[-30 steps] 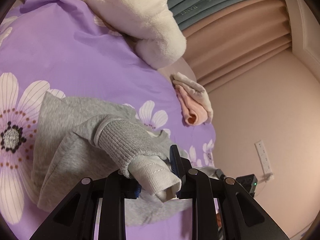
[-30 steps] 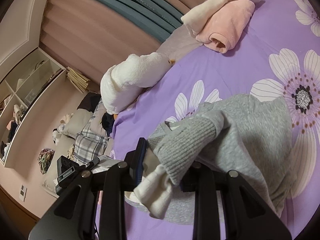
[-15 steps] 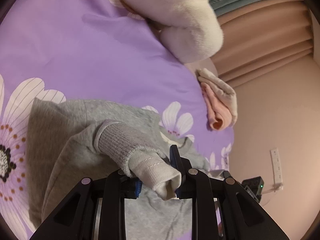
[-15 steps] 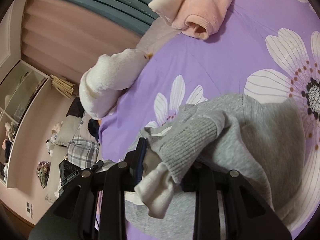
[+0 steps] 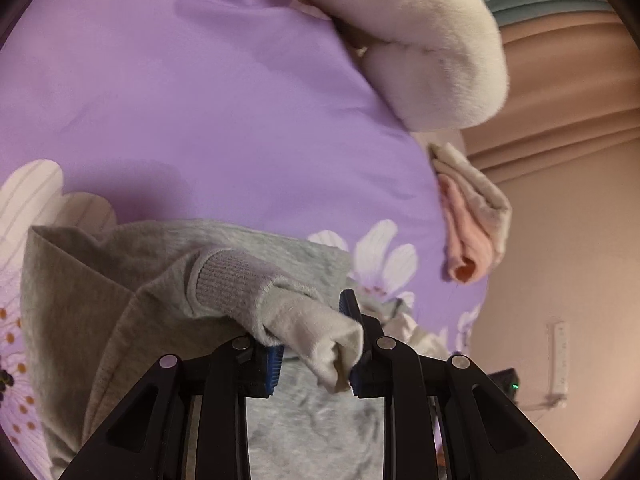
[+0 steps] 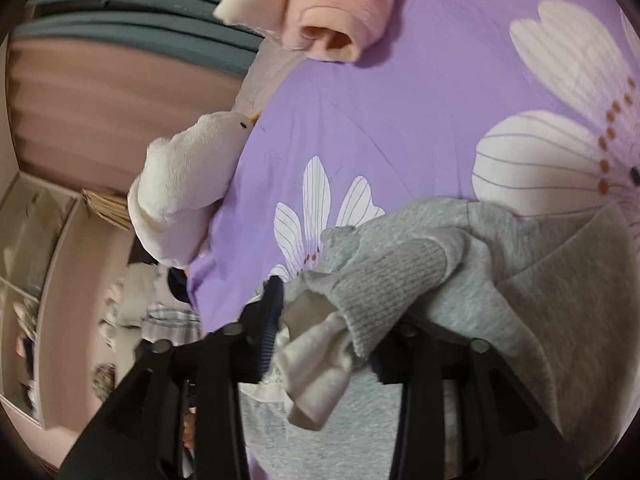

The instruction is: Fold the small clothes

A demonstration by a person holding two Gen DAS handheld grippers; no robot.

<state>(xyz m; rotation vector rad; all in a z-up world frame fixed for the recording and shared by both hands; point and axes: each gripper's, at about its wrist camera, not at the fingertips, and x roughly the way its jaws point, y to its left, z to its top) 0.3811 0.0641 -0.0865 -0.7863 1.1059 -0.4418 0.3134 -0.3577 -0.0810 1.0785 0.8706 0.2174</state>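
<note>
Both claws carried sweater (image 5: 120, 292) cuffs farther forward

Grey sweatshirt (image 5: 132, 280) (image 6: 560, 300): soft fleece knit, ribbed grey cuffs with white inner lining showing. Lies spread on purple flowered bedspread (image 5: 200, 100), body partly doubled over. Both sleeves lifted off the body, cuffs raised: one cuff (image 5: 304, 320), the other (image 6: 384, 280), white lining hanging loose below.

Folded pink-and-cream garment (image 5: 472, 220) (image 6: 332, 4): compact bundle near the bedspread's far edge, well apart from the sweatshirt.
</note>
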